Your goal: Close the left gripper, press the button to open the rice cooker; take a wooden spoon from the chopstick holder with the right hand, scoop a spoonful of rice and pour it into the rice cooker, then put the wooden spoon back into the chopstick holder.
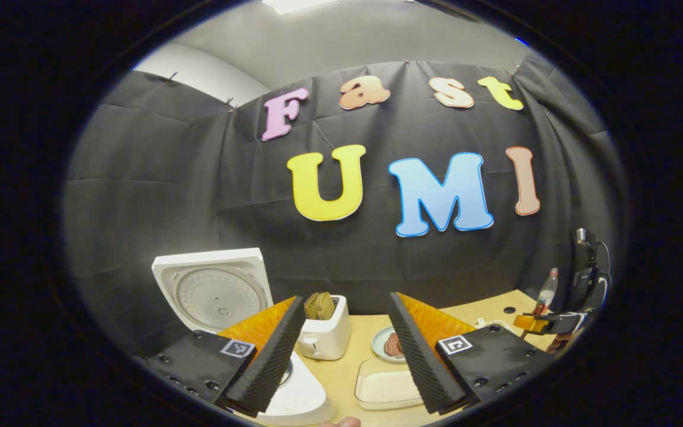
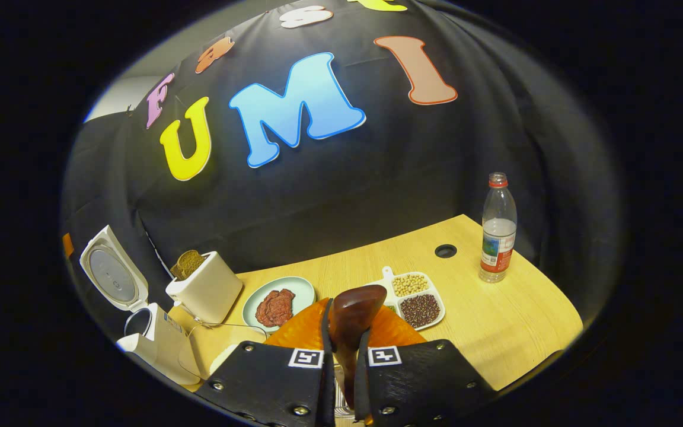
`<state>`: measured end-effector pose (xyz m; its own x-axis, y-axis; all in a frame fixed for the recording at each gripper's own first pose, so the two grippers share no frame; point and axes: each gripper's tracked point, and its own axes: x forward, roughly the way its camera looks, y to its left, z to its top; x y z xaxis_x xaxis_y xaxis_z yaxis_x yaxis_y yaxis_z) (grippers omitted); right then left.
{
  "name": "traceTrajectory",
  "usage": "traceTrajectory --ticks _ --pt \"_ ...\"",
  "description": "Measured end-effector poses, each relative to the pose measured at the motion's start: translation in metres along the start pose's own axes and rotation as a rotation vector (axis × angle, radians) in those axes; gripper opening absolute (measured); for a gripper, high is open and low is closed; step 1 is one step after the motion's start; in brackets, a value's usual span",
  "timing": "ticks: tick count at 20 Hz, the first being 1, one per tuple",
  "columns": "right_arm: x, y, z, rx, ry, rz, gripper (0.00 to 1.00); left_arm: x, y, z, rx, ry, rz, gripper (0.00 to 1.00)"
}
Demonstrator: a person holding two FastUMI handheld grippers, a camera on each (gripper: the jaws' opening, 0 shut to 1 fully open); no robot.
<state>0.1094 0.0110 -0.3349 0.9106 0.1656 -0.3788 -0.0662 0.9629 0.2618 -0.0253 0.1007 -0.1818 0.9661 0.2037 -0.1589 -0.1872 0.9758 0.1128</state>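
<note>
While lid stands up: rice cooker [image 2: 152, 344] open at 8 o'clock.
Right gripper [image 2: 344, 356]: clamped on wooden spoon [image 2: 350, 323], bowl forward, axis along fingers.
Left gripper [image 1: 341, 350]: wide, holding nothing.
Rice tray [image 1: 386, 385]: just beyond it.

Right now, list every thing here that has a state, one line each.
rice cooker: lid up, open
left gripper: open, holding nothing
right gripper: shut on the wooden spoon
toaster: bread sticking out of the slot
water bottle: upright, capped, partly full
green plate: meat on it
</note>
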Motion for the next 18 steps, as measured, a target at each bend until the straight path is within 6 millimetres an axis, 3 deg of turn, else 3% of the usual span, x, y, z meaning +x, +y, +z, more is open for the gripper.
traceTrajectory --ticks 5,8,12,13,14,15,16,17,18 --pt "-0.029 0.021 0.051 0.012 -0.056 0.054 0.13 -0.013 0.009 0.015 -0.01 -0.039 -0.005 0.96" --pt "-0.032 0.055 0.069 0.009 -0.074 0.114 0.13 -0.013 0.019 0.017 -0.044 -0.05 0.006 0.97" --pt "-0.02 0.121 0.059 -0.001 -0.06 0.222 0.13 -0.024 0.025 0.02 -0.118 -0.057 -0.025 0.97" --pt "-0.016 0.136 0.051 -0.008 -0.05 0.243 0.13 -0.025 0.029 0.021 -0.112 -0.062 -0.022 0.92" --pt "-0.011 0.151 0.044 -0.02 -0.044 0.263 0.13 -0.027 0.033 0.025 -0.094 -0.07 -0.018 1.0" --pt "-0.006 0.164 0.038 -0.032 -0.042 0.274 0.13 -0.027 0.038 0.026 -0.076 -0.071 -0.017 0.92" --pt "-0.002 0.173 0.033 -0.043 -0.041 0.284 0.13 -0.028 0.04 0.028 -0.067 -0.074 -0.024 0.92" --pt "0.003 0.182 0.026 -0.053 -0.037 0.295 0.13 -0.029 0.041 0.033 -0.061 -0.08 -0.034 0.97" --pt "0.007 0.189 0.019 -0.052 -0.032 0.299 0.13 -0.029 0.044 0.037 -0.056 -0.086 -0.037 0.92"
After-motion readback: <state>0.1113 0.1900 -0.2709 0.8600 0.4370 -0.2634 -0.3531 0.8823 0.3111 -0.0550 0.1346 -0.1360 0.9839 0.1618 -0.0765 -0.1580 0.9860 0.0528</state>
